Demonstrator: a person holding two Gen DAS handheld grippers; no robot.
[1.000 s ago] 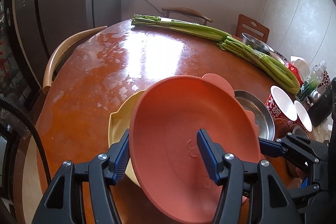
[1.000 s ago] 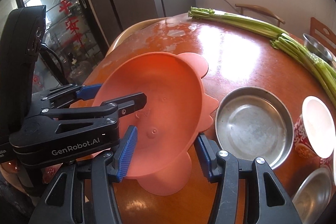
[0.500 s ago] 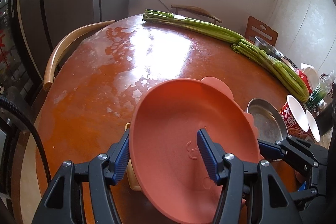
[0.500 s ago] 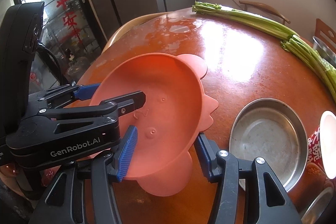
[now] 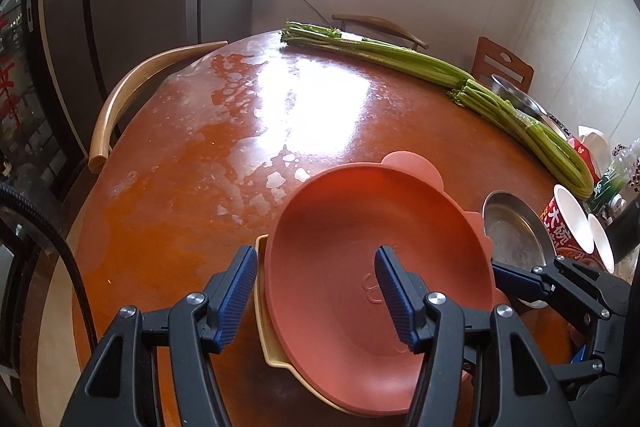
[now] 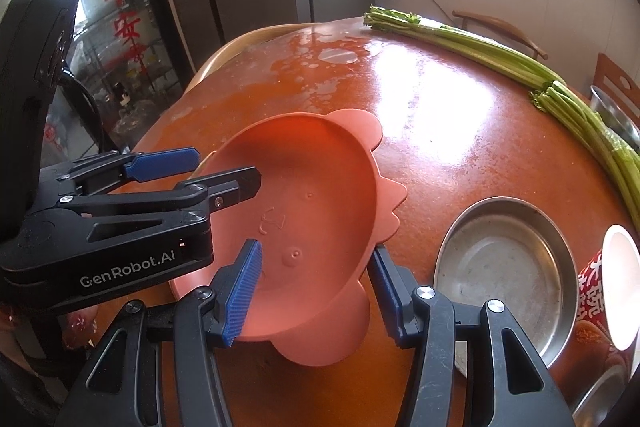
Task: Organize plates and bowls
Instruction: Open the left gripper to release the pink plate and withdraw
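Sitting tilted over a pale yellow dish point(image 5: 262, 311), the orange plate point(image 5: 360, 247) with scalloped ears lies near the table's point(image 5: 224, 163) near edge, hiding all but the dish's left rim. The left gripper point(image 5: 316, 293) straddles the plate's left rim, jaws spread wide, one blue pad outside the rim and one over the plate's inside; whether either pad touches is unclear. The right gripper point(image 6: 316, 291) likewise stands wide apart across the plate's near right rim, one pad inside and one outside, not visibly pinching. Just right of the plate rests a shallow steel dish point(image 6: 508, 267), and beyond it a red paper cup point(image 6: 612, 291) at the right edge. Long celery stalks point(image 5: 440, 75) run along the far right edge.
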